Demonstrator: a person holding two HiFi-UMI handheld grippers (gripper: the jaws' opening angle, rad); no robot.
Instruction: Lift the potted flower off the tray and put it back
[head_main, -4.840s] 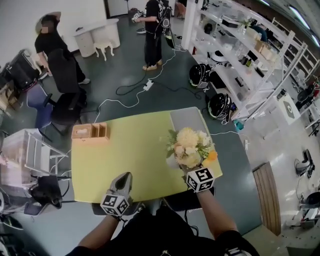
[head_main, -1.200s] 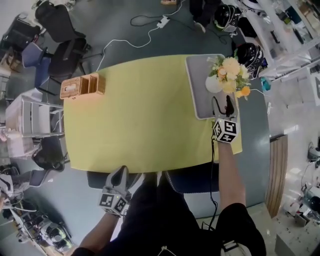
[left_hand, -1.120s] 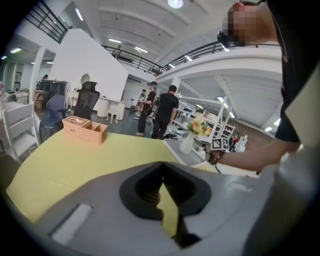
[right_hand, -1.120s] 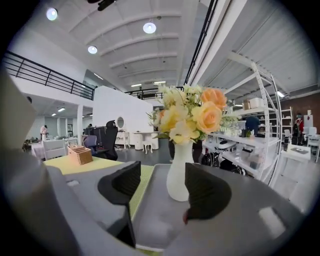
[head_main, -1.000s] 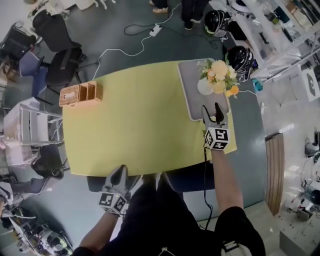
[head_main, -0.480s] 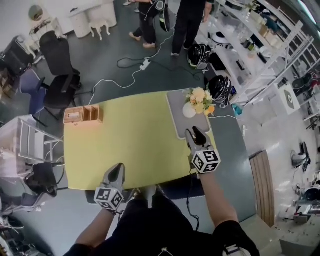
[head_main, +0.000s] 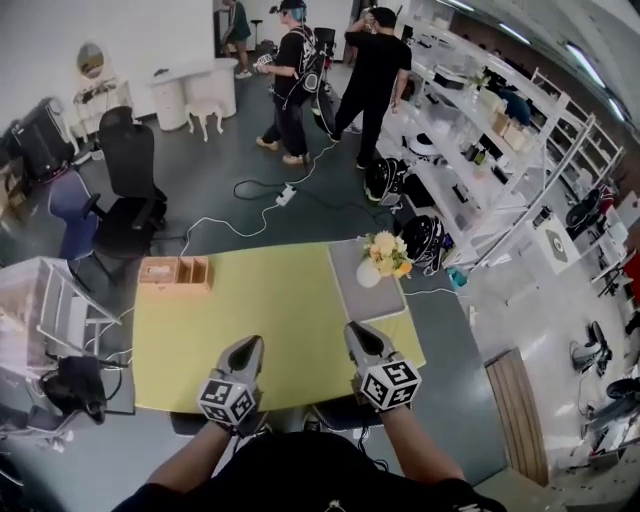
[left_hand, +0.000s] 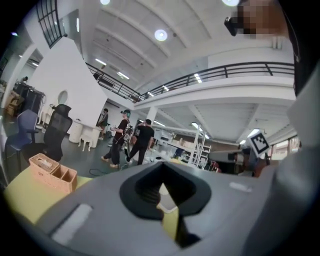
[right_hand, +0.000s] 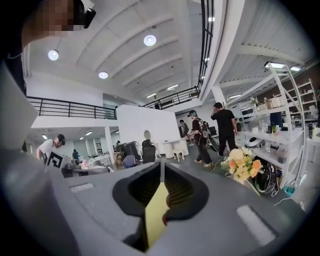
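Potted flower (head_main: 382, 262): upright on grey tray (head_main: 366, 300), far right of tabletop (head_main: 260, 320), 1 o'clock. Right gripper (head_main: 357, 331): empty, jaws closing. Left gripper (head_main: 250, 346): closed, empty. Replacement looks complete; keep both grippers clear of the blooms.

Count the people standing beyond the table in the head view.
3: a person farthest back, a person wearing a backpack, and a person in black right of that one. More may be hidden.

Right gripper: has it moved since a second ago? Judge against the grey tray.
Yes. The right gripper has drawn back from the tray toward the near edge of the table, its fingers closing on nothing.
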